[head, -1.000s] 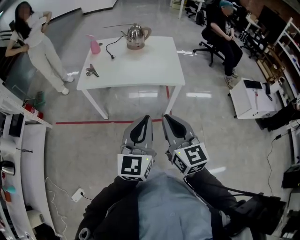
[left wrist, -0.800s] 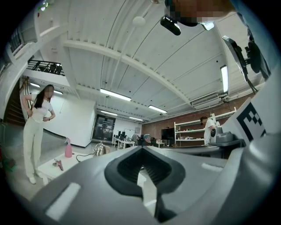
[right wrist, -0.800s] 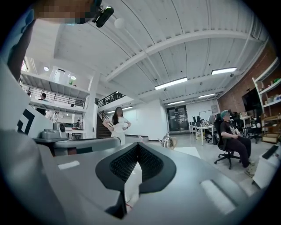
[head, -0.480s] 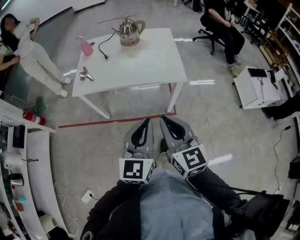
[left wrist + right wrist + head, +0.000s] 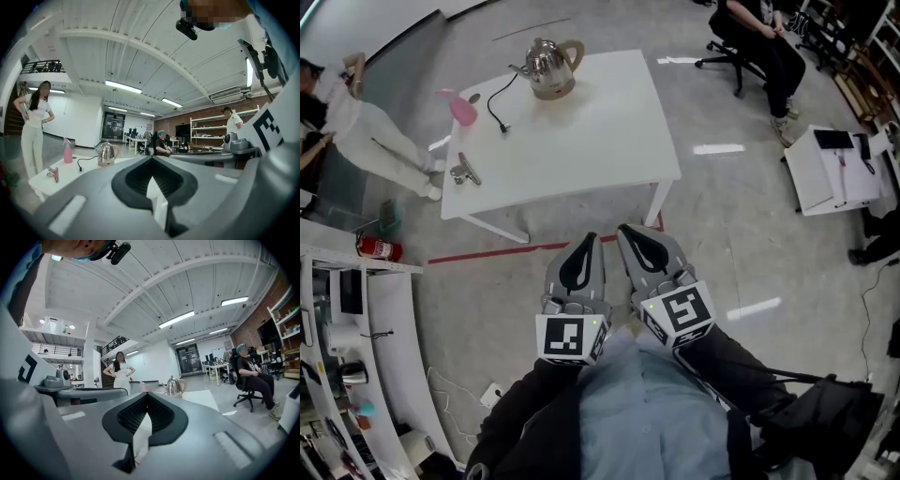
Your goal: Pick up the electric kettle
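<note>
Far off, the kettle stands at the table's far edge, with a pink bottle, cord and clip sharing the top. The left gripper and right gripper hang short of the table, jaws together, empty.

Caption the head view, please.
The left gripper and right gripper, both shut, face a white square table carrying a shiny steel electric kettle and pink spray bottle.

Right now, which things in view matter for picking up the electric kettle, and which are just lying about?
Job: electric kettle, its black cord, white table, left gripper, right gripper (both shut, empty).
Lying about: pink spray bottle, metal clip, fire extinguisher on the floor.
</note>
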A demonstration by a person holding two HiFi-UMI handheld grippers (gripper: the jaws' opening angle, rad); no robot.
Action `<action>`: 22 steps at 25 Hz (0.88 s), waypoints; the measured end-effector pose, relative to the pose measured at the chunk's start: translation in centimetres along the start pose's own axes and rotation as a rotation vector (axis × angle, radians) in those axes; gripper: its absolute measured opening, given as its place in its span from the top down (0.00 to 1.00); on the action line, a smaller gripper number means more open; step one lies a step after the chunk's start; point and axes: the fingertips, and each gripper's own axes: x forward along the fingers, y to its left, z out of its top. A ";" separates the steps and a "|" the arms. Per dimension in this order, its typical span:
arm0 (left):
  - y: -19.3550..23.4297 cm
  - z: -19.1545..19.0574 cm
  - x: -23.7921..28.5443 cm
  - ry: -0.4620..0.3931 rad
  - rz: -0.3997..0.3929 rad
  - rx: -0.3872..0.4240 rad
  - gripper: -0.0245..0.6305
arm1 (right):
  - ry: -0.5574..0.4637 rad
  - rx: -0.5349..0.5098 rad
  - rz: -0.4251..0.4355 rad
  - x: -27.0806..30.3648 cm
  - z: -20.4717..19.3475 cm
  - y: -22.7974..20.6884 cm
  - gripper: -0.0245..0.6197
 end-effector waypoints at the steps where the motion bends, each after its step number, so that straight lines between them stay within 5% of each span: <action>1: 0.2 0.3 0.9 -0.004 0.003 0.004 0.96 | -0.003 0.000 0.004 0.6 0.3 -0.7 0.92; 9: 0.5 2.8 6.9 -0.069 0.047 0.036 0.96 | -0.046 -0.029 0.061 4.1 3.4 -5.6 0.92; 22: 3.7 2.1 10.7 -0.047 0.123 0.027 0.96 | -0.024 -0.004 0.110 9.0 3.1 -8.4 0.92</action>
